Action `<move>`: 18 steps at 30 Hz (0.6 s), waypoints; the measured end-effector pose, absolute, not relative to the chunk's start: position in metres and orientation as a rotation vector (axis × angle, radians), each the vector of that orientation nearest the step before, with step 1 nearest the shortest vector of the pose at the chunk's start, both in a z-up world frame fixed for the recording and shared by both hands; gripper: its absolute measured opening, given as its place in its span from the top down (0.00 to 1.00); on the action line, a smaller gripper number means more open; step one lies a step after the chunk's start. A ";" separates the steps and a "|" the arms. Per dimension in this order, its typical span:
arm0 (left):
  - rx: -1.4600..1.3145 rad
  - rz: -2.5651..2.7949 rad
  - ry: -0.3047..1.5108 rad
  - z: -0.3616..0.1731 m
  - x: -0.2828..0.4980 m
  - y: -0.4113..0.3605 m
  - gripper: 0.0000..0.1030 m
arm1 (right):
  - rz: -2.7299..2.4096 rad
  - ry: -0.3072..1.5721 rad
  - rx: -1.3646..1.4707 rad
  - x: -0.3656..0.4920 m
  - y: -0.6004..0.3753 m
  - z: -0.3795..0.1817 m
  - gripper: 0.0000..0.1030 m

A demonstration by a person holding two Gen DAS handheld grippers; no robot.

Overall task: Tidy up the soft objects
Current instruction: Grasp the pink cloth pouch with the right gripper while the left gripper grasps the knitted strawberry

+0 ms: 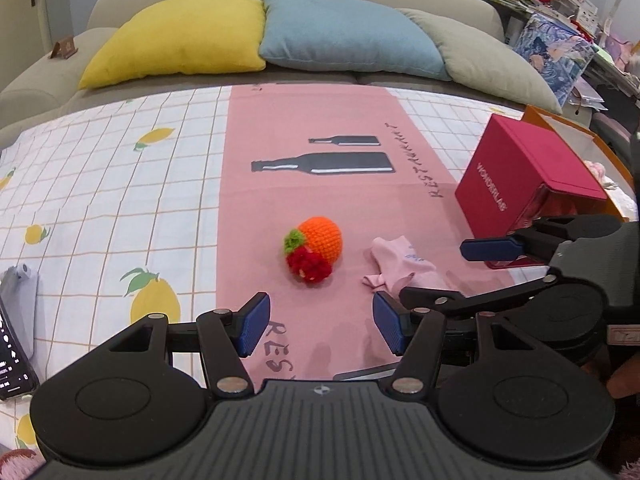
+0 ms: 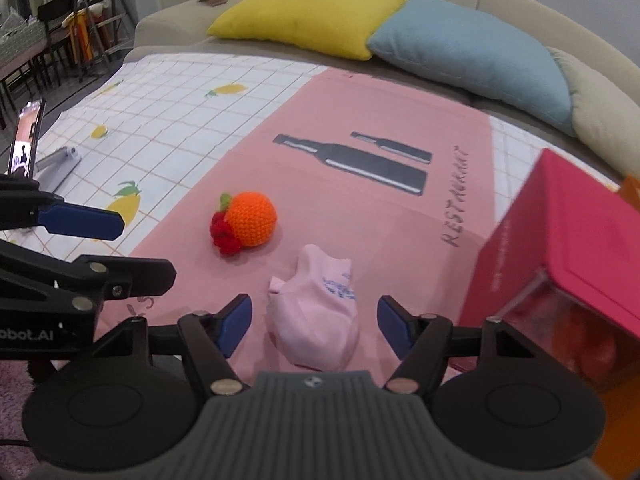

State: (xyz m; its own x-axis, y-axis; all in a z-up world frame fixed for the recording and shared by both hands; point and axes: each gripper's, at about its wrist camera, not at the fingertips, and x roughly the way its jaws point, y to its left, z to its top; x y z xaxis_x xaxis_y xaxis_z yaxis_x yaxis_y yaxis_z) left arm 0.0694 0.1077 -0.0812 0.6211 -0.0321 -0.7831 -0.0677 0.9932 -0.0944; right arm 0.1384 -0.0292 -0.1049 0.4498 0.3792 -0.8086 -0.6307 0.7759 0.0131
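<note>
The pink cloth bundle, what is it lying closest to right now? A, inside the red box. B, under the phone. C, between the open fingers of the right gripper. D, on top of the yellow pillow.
C: in the right wrist view the pink cloth bundle lies on the pink mat between the spread fingers of the right gripper, untouched by either.
</note>
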 end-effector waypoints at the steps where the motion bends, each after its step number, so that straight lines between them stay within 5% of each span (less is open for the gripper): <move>1: -0.121 0.021 0.903 -0.082 0.070 0.109 0.32 | 0.636 0.918 -0.315 0.141 -0.027 -0.109 0.33; 18: -0.025 -0.008 0.856 -0.098 0.088 0.106 0.31 | 0.650 0.990 -0.312 0.161 -0.013 -0.135 0.78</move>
State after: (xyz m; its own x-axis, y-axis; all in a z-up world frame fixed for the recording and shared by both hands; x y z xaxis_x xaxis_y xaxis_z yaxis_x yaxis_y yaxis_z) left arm 0.0881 0.1064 -0.0976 0.6555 -0.0170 -0.7550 -0.0031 0.9997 -0.0252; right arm 0.1611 -0.0134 -0.1354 0.3818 0.3630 -0.8500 -0.6355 0.7708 0.0437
